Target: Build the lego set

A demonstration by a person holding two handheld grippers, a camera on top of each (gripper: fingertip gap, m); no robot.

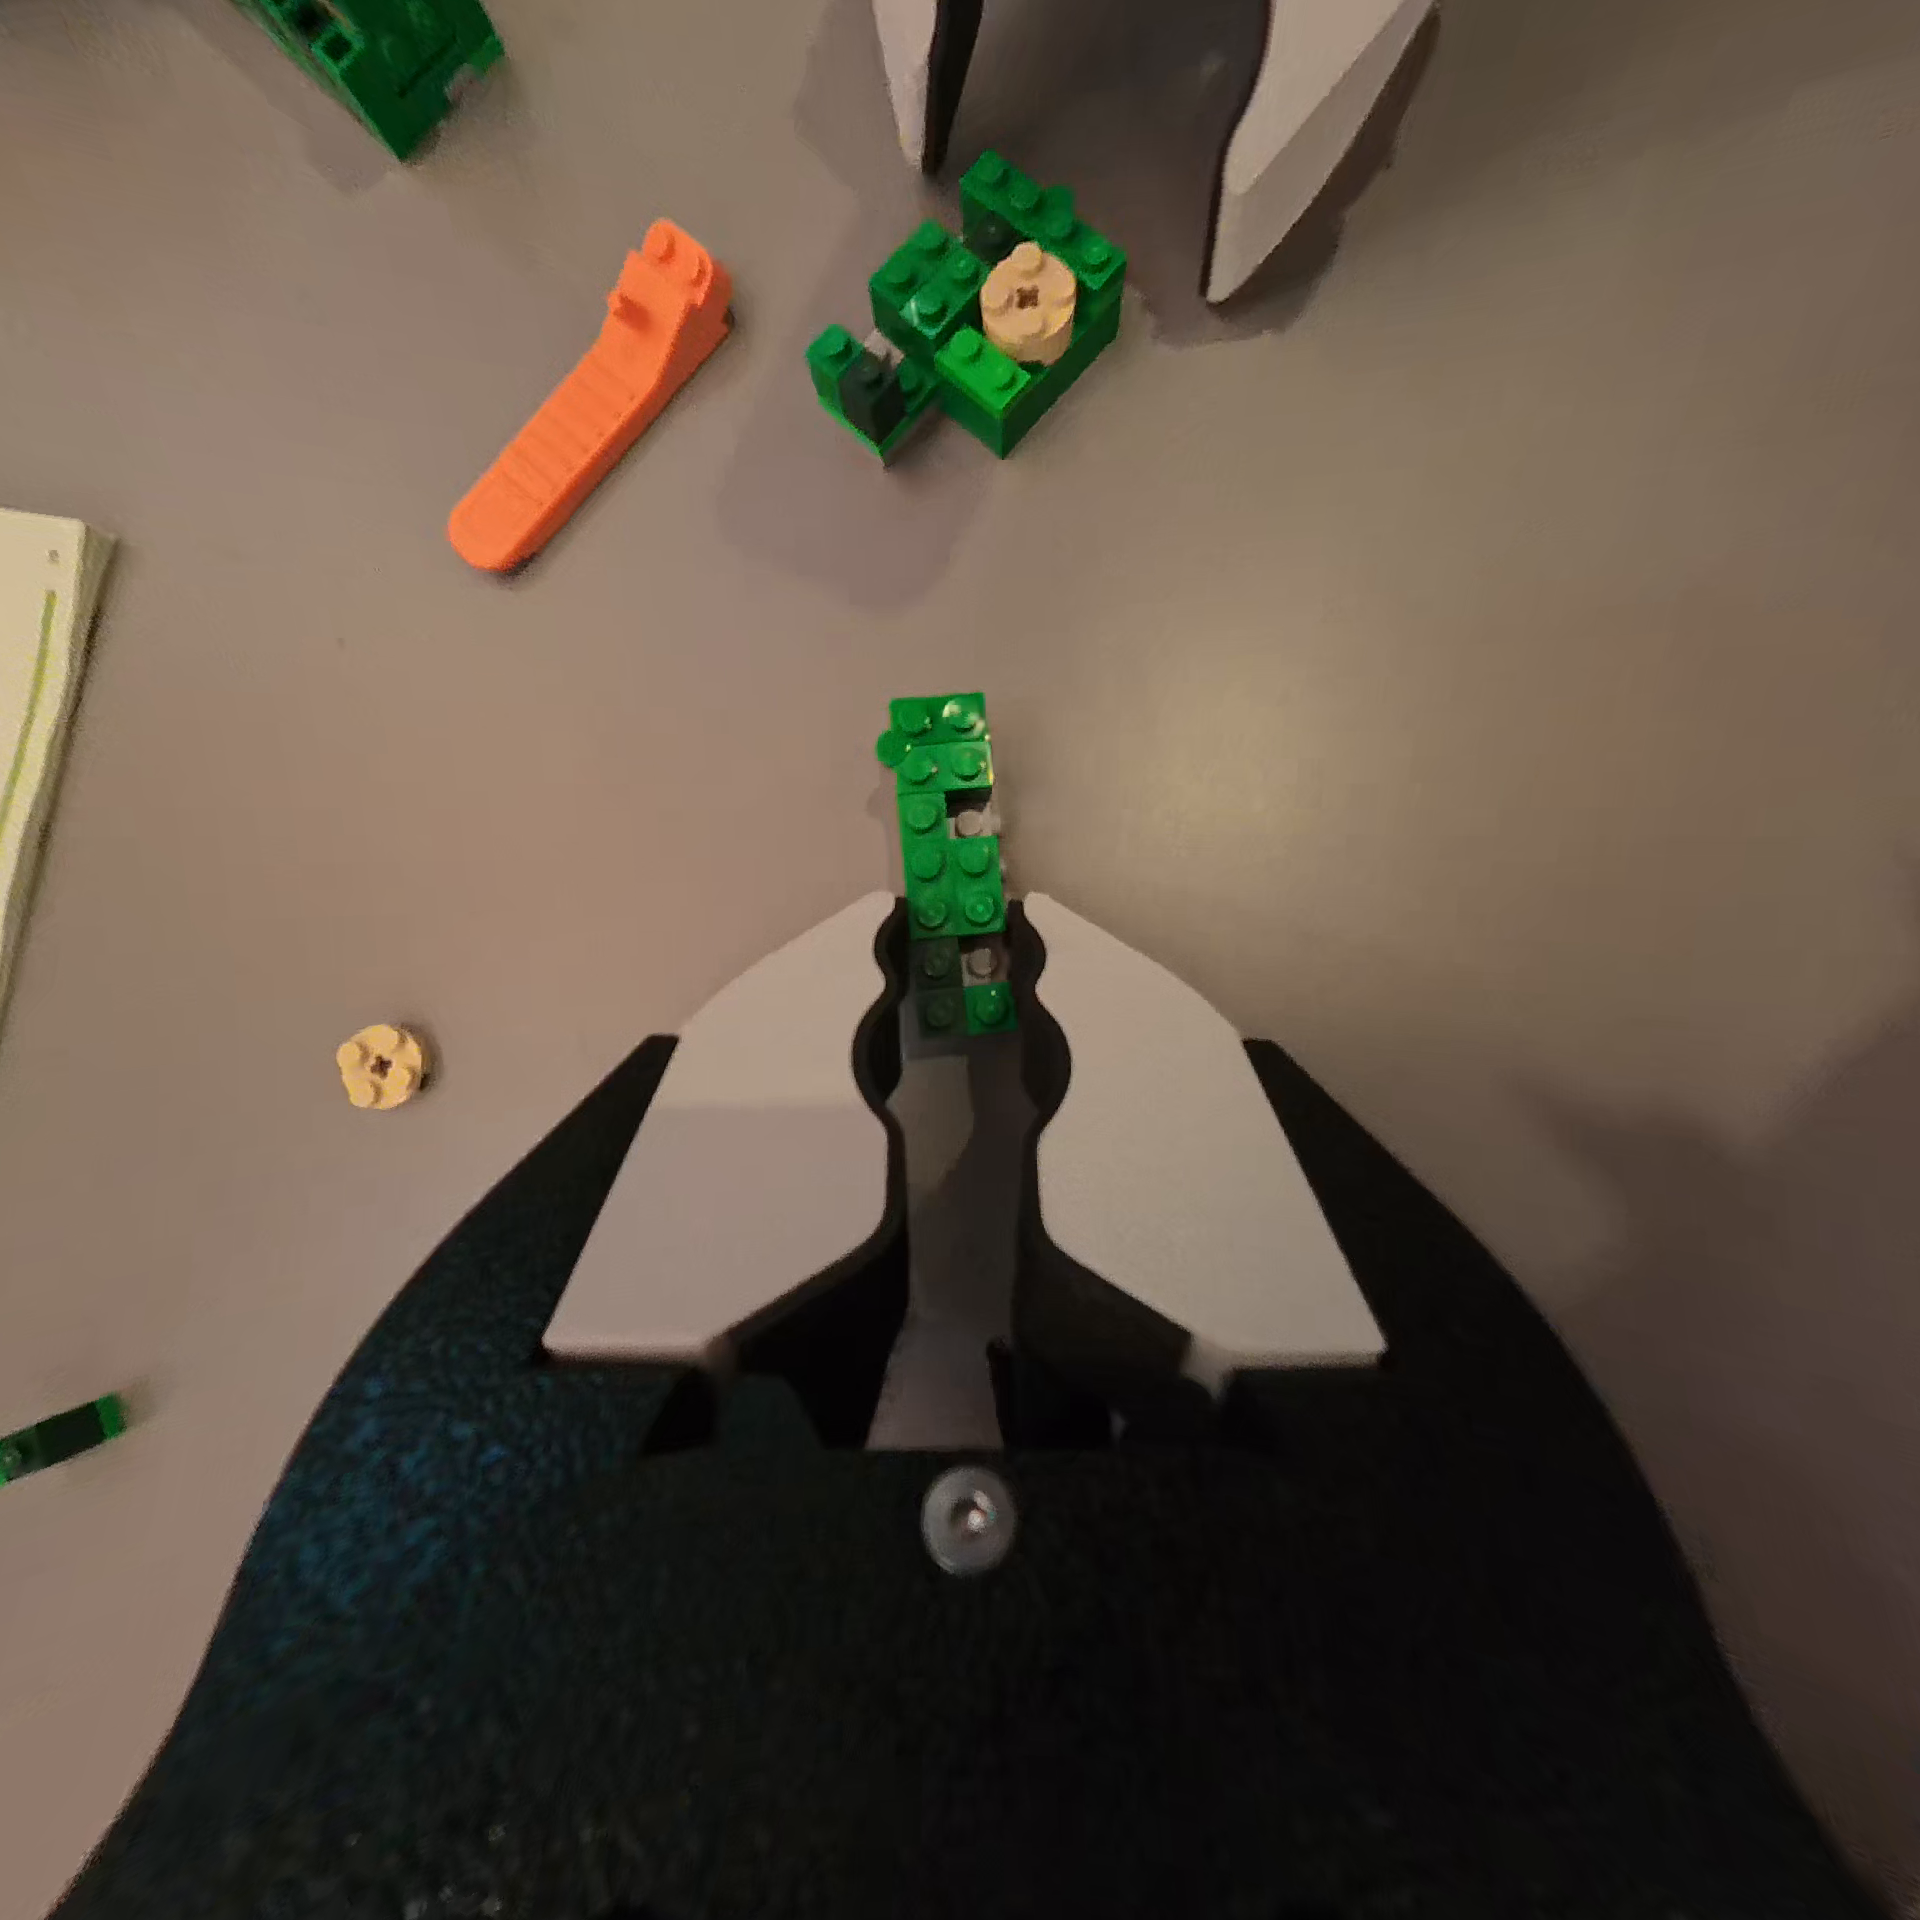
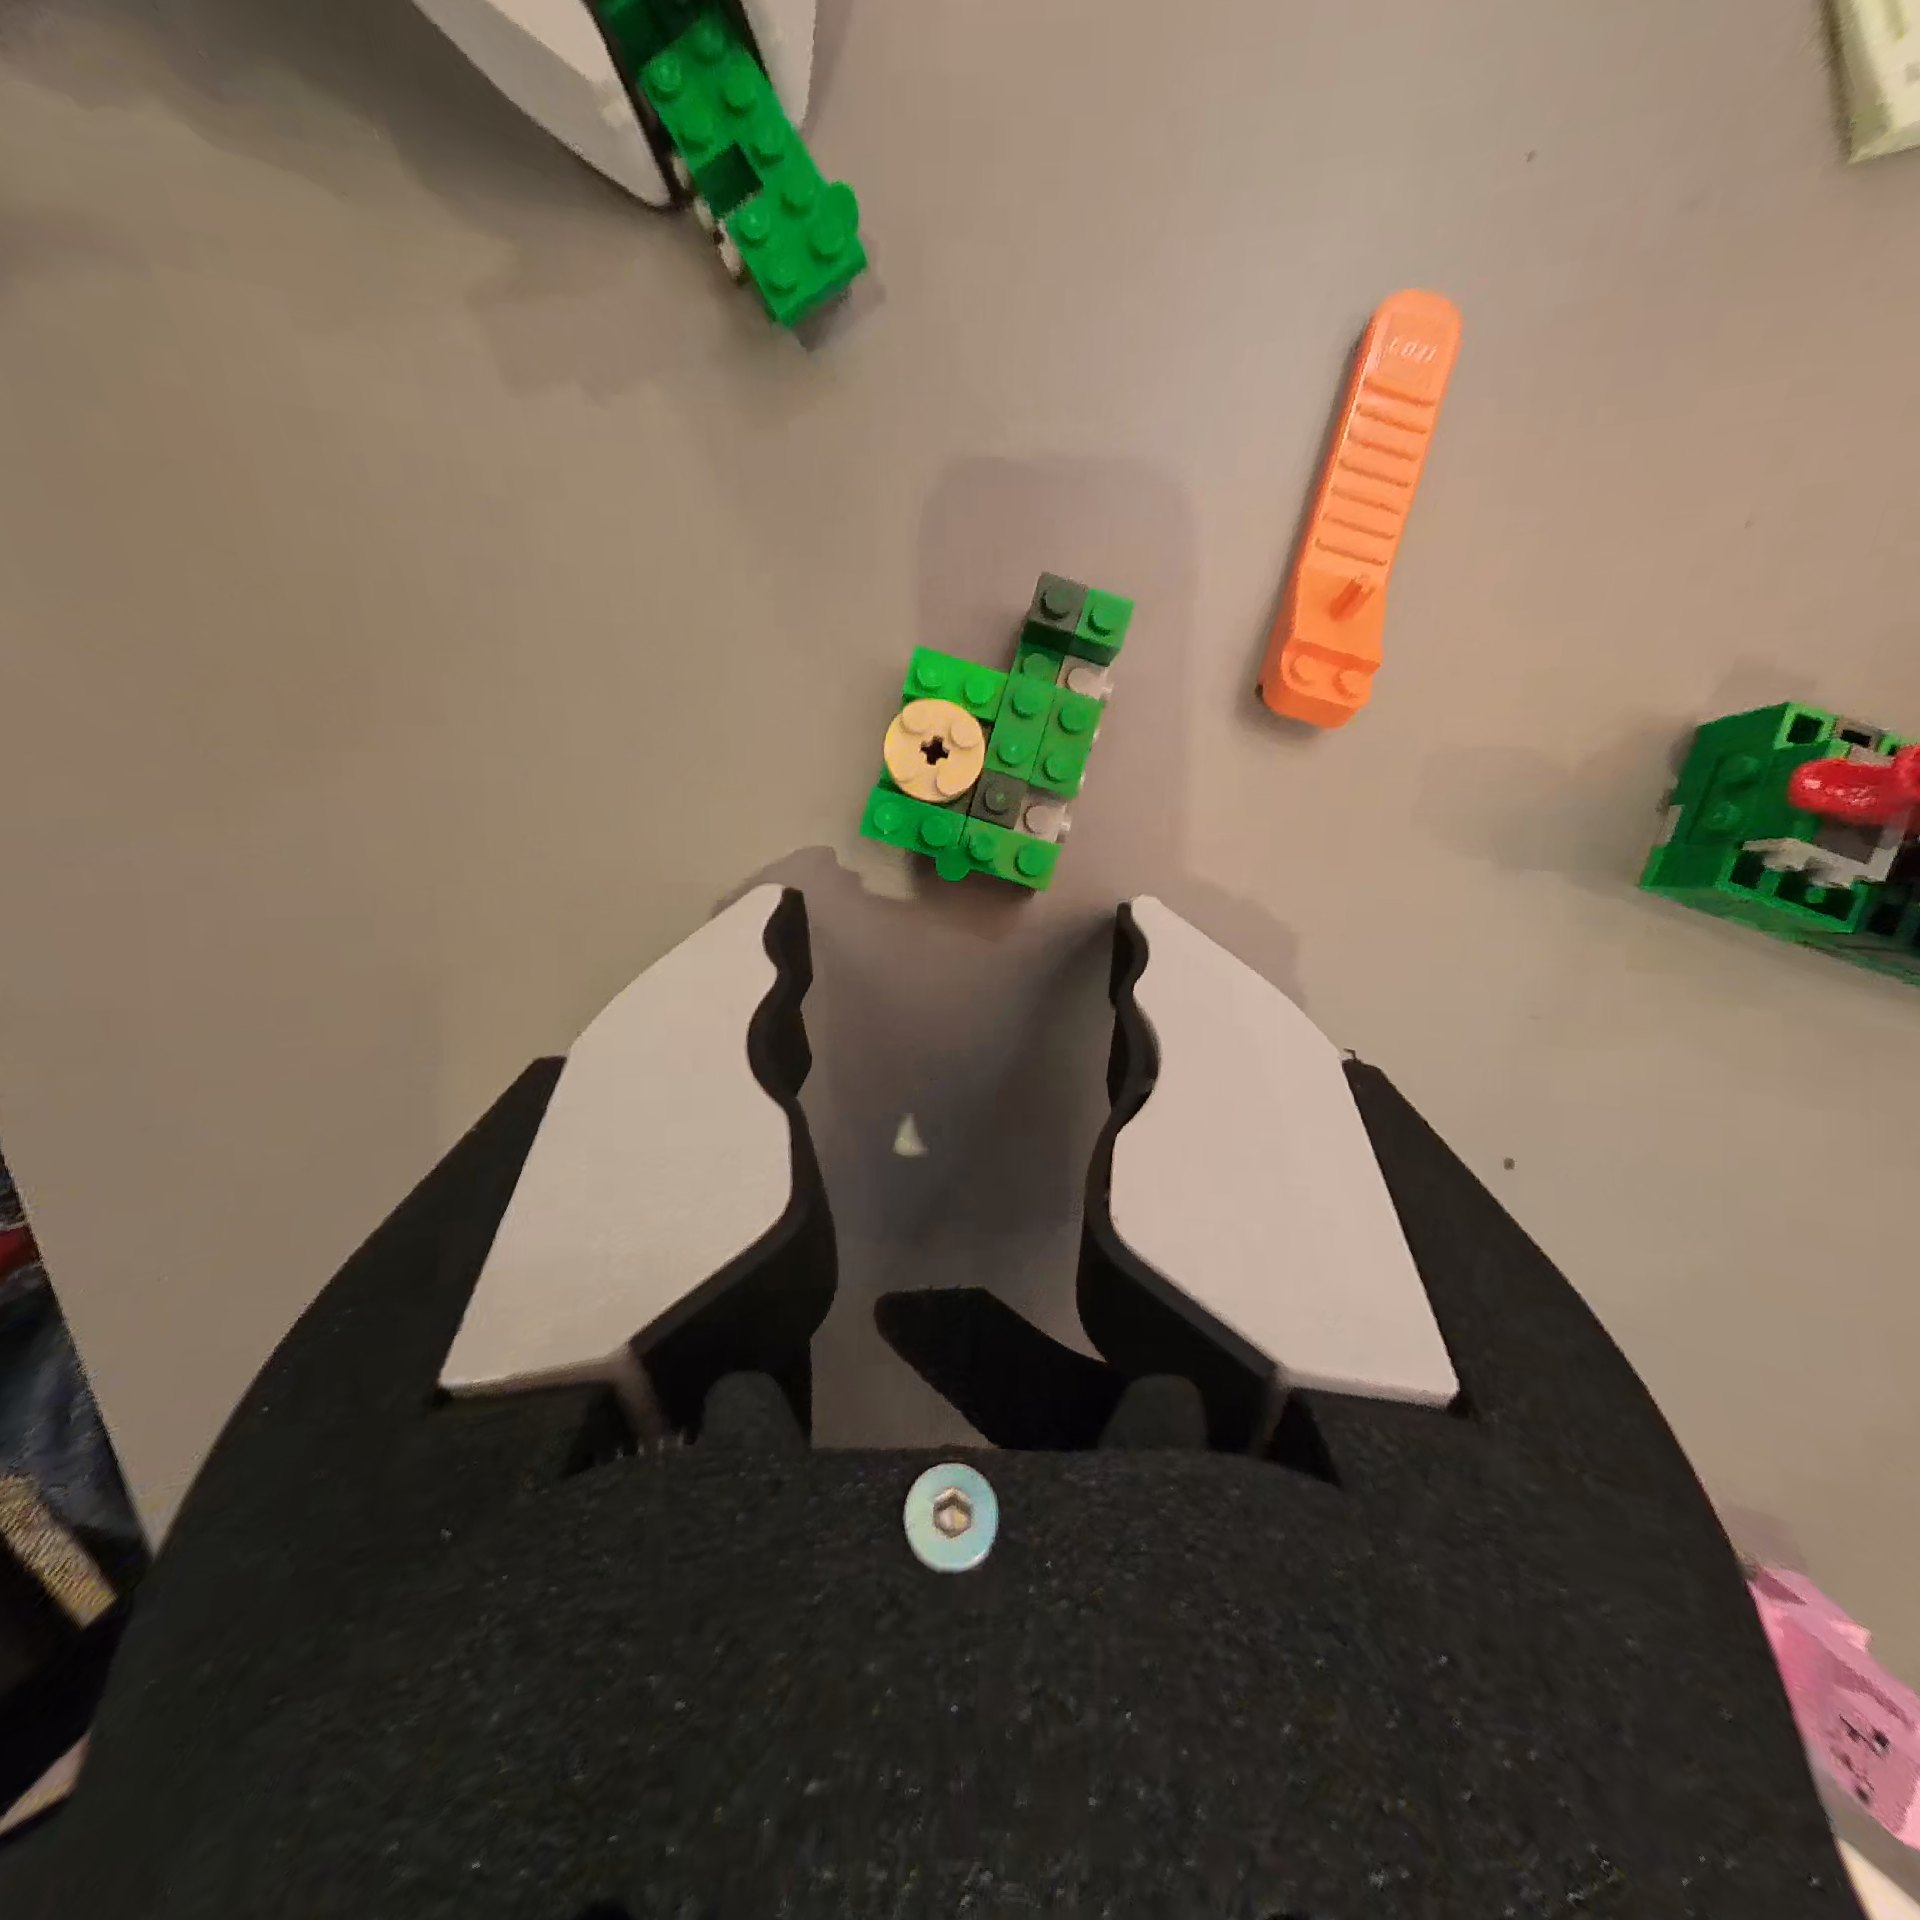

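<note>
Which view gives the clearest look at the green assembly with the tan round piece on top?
The right wrist view: the green assembly lies near centre, just beyond the open right tongs, studs sharp. The left wrist view shows it farther off and smaller, between the orange separator tool and the right tongs' tips.

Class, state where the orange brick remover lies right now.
In the right wrist view the orange brick remover lies flat on the grey table, right of the small green build.

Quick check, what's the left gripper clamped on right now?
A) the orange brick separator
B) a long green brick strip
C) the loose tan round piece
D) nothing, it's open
B: in the left wrist view the left gripper is shut on the long green brick strip, which sticks out past its fingertips; the orange brick separator and the loose tan round piece lie untouched on the table.
</note>
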